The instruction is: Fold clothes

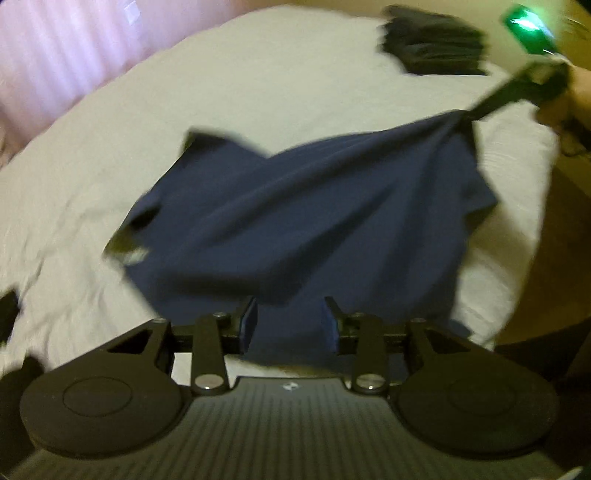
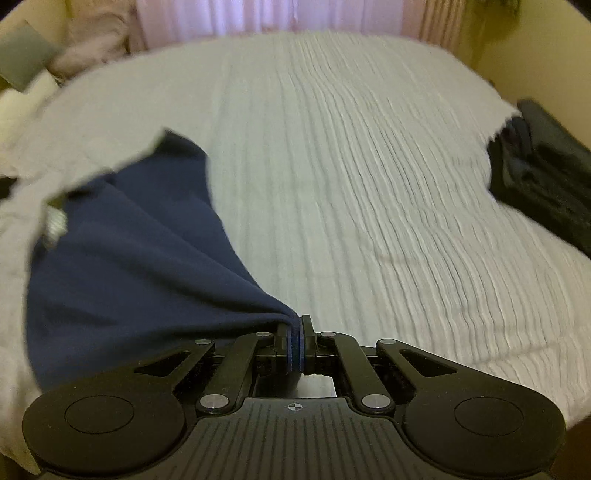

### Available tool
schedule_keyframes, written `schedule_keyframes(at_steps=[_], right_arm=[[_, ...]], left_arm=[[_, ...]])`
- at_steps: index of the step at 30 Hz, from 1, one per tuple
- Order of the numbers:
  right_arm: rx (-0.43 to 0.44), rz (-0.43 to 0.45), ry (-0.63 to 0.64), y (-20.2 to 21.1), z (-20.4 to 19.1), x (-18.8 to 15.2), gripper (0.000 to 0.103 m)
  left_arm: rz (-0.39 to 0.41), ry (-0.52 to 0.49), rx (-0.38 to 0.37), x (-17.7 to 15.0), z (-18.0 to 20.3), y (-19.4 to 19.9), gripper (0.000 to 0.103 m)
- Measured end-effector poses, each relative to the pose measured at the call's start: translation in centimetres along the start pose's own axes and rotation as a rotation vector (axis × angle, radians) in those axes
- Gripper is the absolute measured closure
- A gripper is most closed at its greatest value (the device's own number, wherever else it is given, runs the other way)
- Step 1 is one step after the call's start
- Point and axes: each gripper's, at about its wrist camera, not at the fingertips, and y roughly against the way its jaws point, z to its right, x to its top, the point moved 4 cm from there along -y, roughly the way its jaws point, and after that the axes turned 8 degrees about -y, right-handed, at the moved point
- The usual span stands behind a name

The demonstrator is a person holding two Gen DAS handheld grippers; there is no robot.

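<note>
White bed (image 2: 351,166) spread wide, navy garment (image 1: 295,221) rumpled near its middle, dark folded stack (image 1: 436,44) at bed's far edge, right gripper (image 2: 295,332) clamped on garment's corner, left gripper (image 1: 290,321) parted, cloth loose between its fingers.

Navy blue garment (image 1: 295,221) lies rumpled on the bed, one corner lifted.

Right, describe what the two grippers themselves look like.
Both the left gripper and the right gripper are matte black, with a ribbed body, two round discs at the sides, silver rivets on the linkage arms, blue pads and a small crosshair mark. A green light glows on the right one.
</note>
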Motion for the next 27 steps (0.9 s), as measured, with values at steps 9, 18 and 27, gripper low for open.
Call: schedule_keyframes(at_steps=[9, 18, 27], right_arm=[[0.130, -0.114, 0.301, 1.0, -5.2, -1.2, 0.025], [0.500, -0.067, 0.459, 1.7, -22.2, -3.4, 0.025], [0.336, -0.148, 0.421, -8.7, -30.7, -4.2, 0.101]], left_arm=[[-0.121, 0.351, 0.154, -3.5, -2.7, 0.2, 0.059], [-0.132, 0.396, 0.187, -7.5, -3.0, 1.8, 0.055], [-0.145, 0.404, 0.199, -11.4, -4.3, 2.8, 0.053]])
